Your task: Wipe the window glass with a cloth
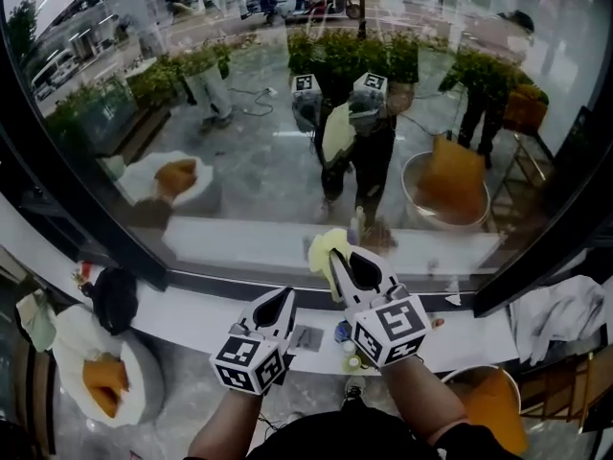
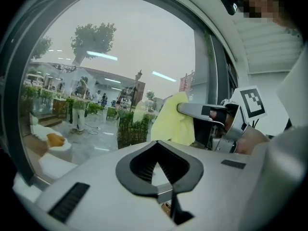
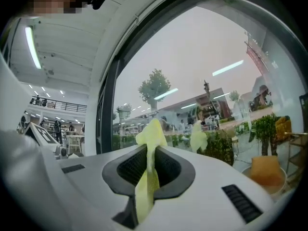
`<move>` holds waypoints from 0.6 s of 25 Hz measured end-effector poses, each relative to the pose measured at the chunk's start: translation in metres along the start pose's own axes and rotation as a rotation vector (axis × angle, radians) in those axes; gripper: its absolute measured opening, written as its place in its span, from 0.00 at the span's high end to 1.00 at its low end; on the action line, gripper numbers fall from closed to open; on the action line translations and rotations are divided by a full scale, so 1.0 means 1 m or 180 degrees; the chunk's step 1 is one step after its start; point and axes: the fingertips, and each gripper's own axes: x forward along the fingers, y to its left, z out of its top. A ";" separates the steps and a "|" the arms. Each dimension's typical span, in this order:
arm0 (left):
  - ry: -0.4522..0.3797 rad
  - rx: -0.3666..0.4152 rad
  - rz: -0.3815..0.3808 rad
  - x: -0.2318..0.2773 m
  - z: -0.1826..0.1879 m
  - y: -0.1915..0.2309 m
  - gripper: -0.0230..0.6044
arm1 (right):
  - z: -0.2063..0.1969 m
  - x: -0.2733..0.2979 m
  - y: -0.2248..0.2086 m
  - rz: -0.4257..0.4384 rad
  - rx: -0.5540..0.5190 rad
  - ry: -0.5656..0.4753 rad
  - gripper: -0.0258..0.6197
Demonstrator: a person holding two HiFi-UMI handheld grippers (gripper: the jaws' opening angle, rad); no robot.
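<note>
At the lower edge of the window glass (image 1: 278, 175), above the white sill (image 1: 192, 316), we are holding the right gripper (image 1: 343, 257) with its jaws clamped tight on a yellow cloth (image 1: 324, 245). The free end of the cloth is sticking up past the jaw tips, close to the pane, though we cannot tell whether it is touching. We are holding the left gripper (image 1: 283, 297) lower, just beside the right one, its jaws pressed together with nothing between them.
</note>
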 end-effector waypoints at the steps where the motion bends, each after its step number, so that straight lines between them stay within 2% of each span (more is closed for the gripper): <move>1: -0.0003 0.0005 0.0022 0.005 0.003 0.001 0.95 | 0.003 0.006 -0.004 0.0018 -0.0021 -0.0004 0.88; 9: -0.0049 0.0085 0.0271 0.047 0.018 0.002 0.95 | 0.013 0.039 -0.040 0.0225 0.0021 -0.0052 0.88; 15: -0.0040 0.0159 0.0368 0.055 0.029 0.015 0.95 | 0.021 0.065 -0.044 0.0305 0.0064 -0.0083 0.88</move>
